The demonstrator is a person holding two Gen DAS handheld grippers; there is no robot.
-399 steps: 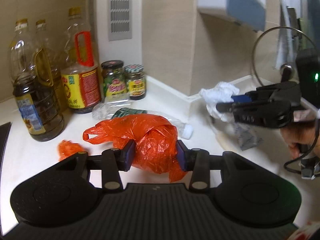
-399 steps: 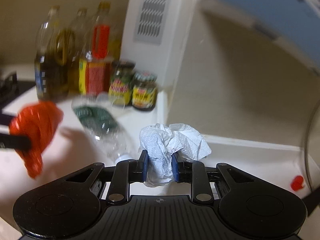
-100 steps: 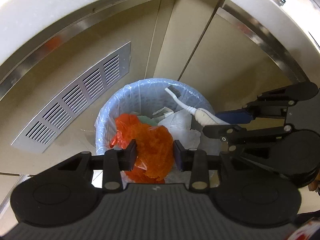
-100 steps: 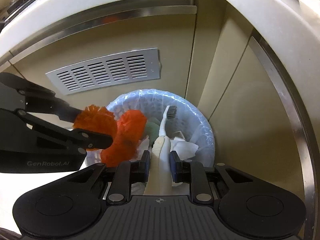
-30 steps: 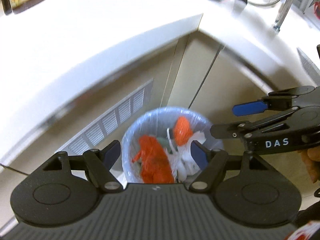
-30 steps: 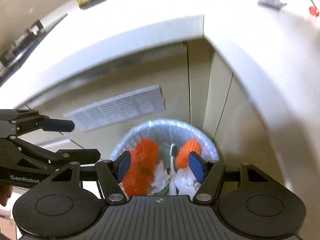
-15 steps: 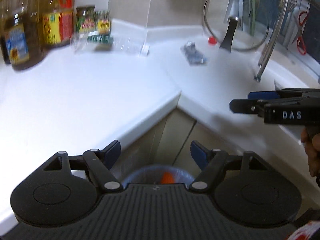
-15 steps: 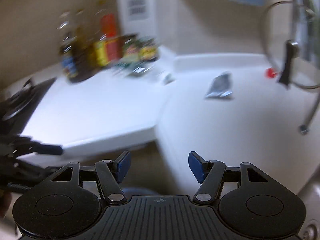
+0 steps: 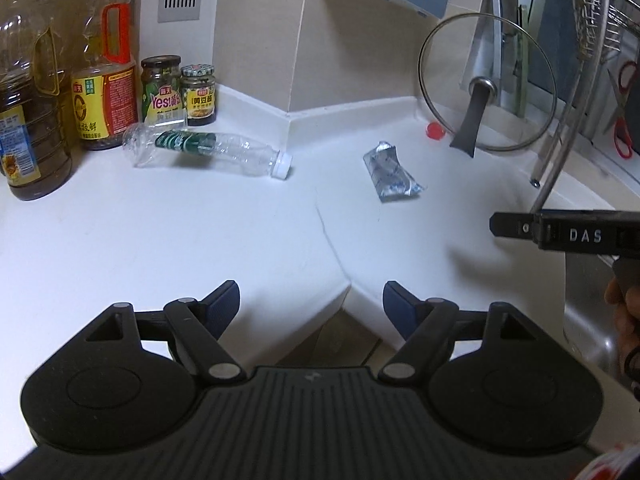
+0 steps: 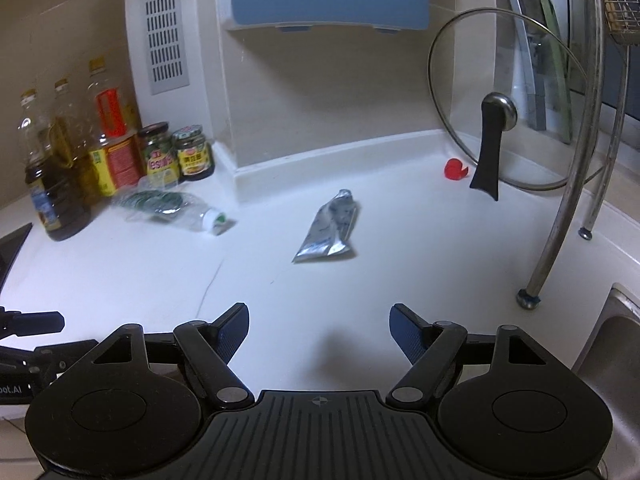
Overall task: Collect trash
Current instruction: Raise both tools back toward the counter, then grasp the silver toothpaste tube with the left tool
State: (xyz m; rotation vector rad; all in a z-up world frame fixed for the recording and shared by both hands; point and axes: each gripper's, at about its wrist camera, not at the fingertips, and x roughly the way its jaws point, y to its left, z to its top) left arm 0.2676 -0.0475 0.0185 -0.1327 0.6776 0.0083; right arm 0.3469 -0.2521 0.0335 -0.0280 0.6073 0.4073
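Both tools are back up from the bin, empty: the left tool (image 9: 311, 298) stands apart with nothing between its pads, and the right tool (image 10: 319, 322) has just been opening wider, also bare. The earlier loads are binned; ahead on the surface (image 9: 160, 232) lie the crushed bottle (image 9: 208, 152) and, well apart from it, the foil pouch (image 10: 330, 226), so another pickup round is due.

The right tongs (image 9: 560, 236) carry "DAS" in white letters on their black side. The left tongs (image 10: 24, 340) show the cut-off letters "oot.AI" on their body. A green-labelled jar (image 9: 161, 90) on the table (image 9: 160, 232) reads "Yes!" beside characters too small to read.
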